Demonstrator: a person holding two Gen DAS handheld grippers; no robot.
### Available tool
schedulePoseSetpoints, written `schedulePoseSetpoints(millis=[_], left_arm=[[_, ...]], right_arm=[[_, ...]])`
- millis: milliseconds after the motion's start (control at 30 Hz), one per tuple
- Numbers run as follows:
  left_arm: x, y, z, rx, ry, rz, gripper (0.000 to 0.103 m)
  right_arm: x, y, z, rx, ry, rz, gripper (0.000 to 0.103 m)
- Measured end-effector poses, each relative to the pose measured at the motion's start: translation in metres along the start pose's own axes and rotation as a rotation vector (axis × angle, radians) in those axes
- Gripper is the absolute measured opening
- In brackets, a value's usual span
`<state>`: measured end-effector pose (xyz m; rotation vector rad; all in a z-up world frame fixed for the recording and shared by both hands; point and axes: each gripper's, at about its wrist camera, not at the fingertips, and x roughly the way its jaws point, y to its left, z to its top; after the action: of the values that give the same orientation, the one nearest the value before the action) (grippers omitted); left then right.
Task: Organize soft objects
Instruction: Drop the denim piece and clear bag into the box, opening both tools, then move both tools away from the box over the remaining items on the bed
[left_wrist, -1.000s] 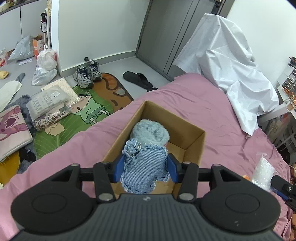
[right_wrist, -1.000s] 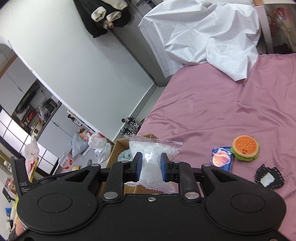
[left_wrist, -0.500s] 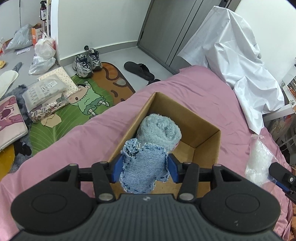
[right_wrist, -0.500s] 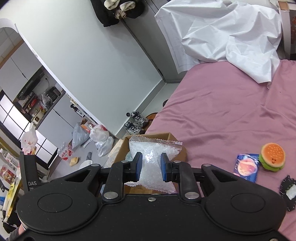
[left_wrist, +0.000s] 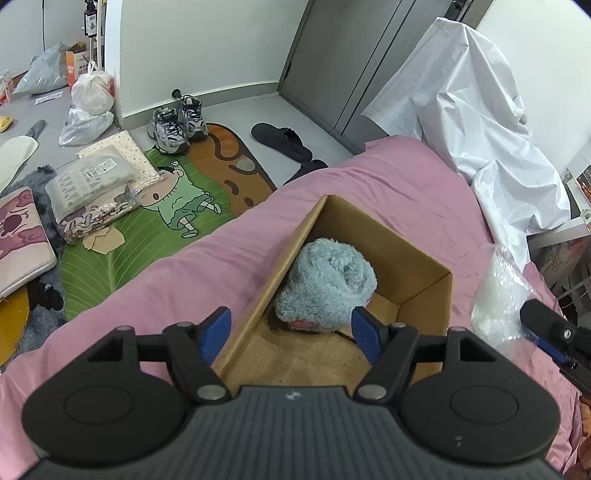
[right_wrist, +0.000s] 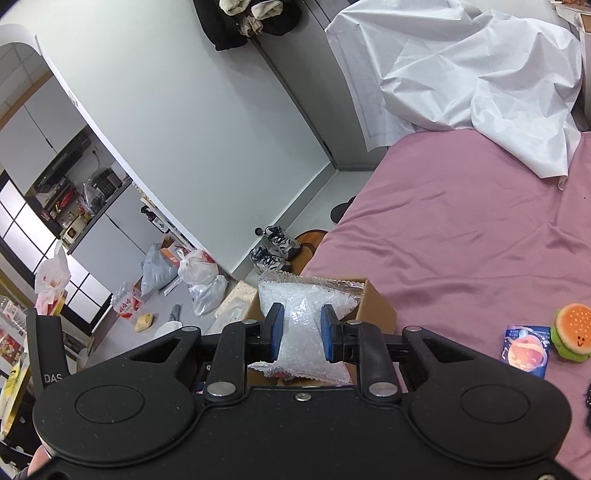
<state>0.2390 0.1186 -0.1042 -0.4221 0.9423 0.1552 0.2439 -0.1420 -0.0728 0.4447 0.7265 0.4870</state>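
Left wrist view looks down over the pink bed sheet (left_wrist: 388, 192), the broadest surface ahead of the left gripper (left_wrist: 290, 330) and spreading away on both sides of it. On that sheet, directly ahead of and beneath the fingers, stands the open cardboard box (left_wrist: 421, 258); its near left wall runs between the two blue pads, so the left pad hangs outside the box over the sheet and the right pad hangs over the box's inside. The left gripper's jaws have just been opening and now stand spread wide, with nothing between them. Just beyond the pads, on the box floor against the left wall, lies the fluffy blue plush (left_wrist: 328, 280); the right pad's tip sits just in front of its near edge, and whether they touch I cannot tell. The denim piece cannot be made out in the box from here.

Right wrist view shows the right gripper (right_wrist: 301, 332) pinching the clear bubble-wrap bag (right_wrist: 306, 314), its blue pads pressed into the bag's middle so the plastic bunches between them and fans out above and below. The box sits just past and under the bag. Well off to that gripper's right on the sheet lie a small printed packet (right_wrist: 524, 349) and, touching its far side, a burger plush (right_wrist: 572, 330).
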Motion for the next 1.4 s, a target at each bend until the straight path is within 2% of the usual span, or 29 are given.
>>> schedulePoseSetpoints(millis=[100,167,200,233,267,333,567,700,767,867,967,1067,1133,1200,1400], left_arm=[[-0.001,0.002,0.001,-0.006,0.004,-0.001,0.072],[-0.002,0.004,0.0,-0.007,0.01,0.0,0.073],[-0.002,0.004,0.0,-0.006,0.013,0.0,0.073],[-0.002,0.004,-0.001,-0.003,0.017,-0.002,0.074],[-0.003,0.003,-0.001,0.0,0.02,-0.001,0.074],[-0.005,0.002,-0.002,0.008,0.021,0.004,0.075],[-0.017,-0.008,-0.006,0.016,0.027,0.011,0.083],[-0.03,-0.017,-0.007,0.051,-0.003,0.041,0.087],[-0.035,-0.022,-0.008,0.064,-0.001,0.045,0.089],[-0.039,-0.026,-0.01,0.071,0.017,0.04,0.089],[-0.047,-0.03,-0.01,0.073,0.019,0.022,0.09],[-0.056,-0.037,-0.013,0.094,-0.005,0.025,0.098],[-0.061,-0.04,-0.014,0.089,-0.014,0.006,0.103],[-0.064,-0.043,-0.017,0.088,-0.015,-0.019,0.103],[-0.073,-0.056,-0.024,0.096,-0.029,-0.008,0.103]], right_arm=[[0.003,0.003,0.0,0.0,-0.023,0.004,0.023],[0.004,0.004,-0.002,0.006,-0.047,0.008,0.031],[0.005,0.005,-0.002,0.005,-0.046,0.009,0.037],[0.006,0.005,-0.003,0.005,-0.034,0.005,0.053],[0.006,0.006,-0.003,0.003,-0.029,0.004,0.061],[0.003,0.006,-0.003,-0.005,-0.028,0.001,0.062],[-0.013,0.011,-0.002,-0.008,-0.026,-0.003,0.079],[-0.022,0.01,0.0,-0.018,0.014,-0.002,0.082],[-0.029,0.01,0.001,-0.042,0.031,-0.014,0.087],[-0.044,0.007,0.004,-0.064,0.021,-0.048,0.095],[-0.055,0.002,0.007,-0.064,0.019,-0.049,0.099],[-0.064,0.0,0.009,-0.097,0.032,-0.075,0.103],[-0.071,-0.001,0.01,-0.122,0.031,-0.087,0.103],[-0.078,-0.003,0.011,-0.126,0.029,-0.089,0.103],[-0.096,-0.013,0.009,-0.14,0.027,-0.119,0.103]])
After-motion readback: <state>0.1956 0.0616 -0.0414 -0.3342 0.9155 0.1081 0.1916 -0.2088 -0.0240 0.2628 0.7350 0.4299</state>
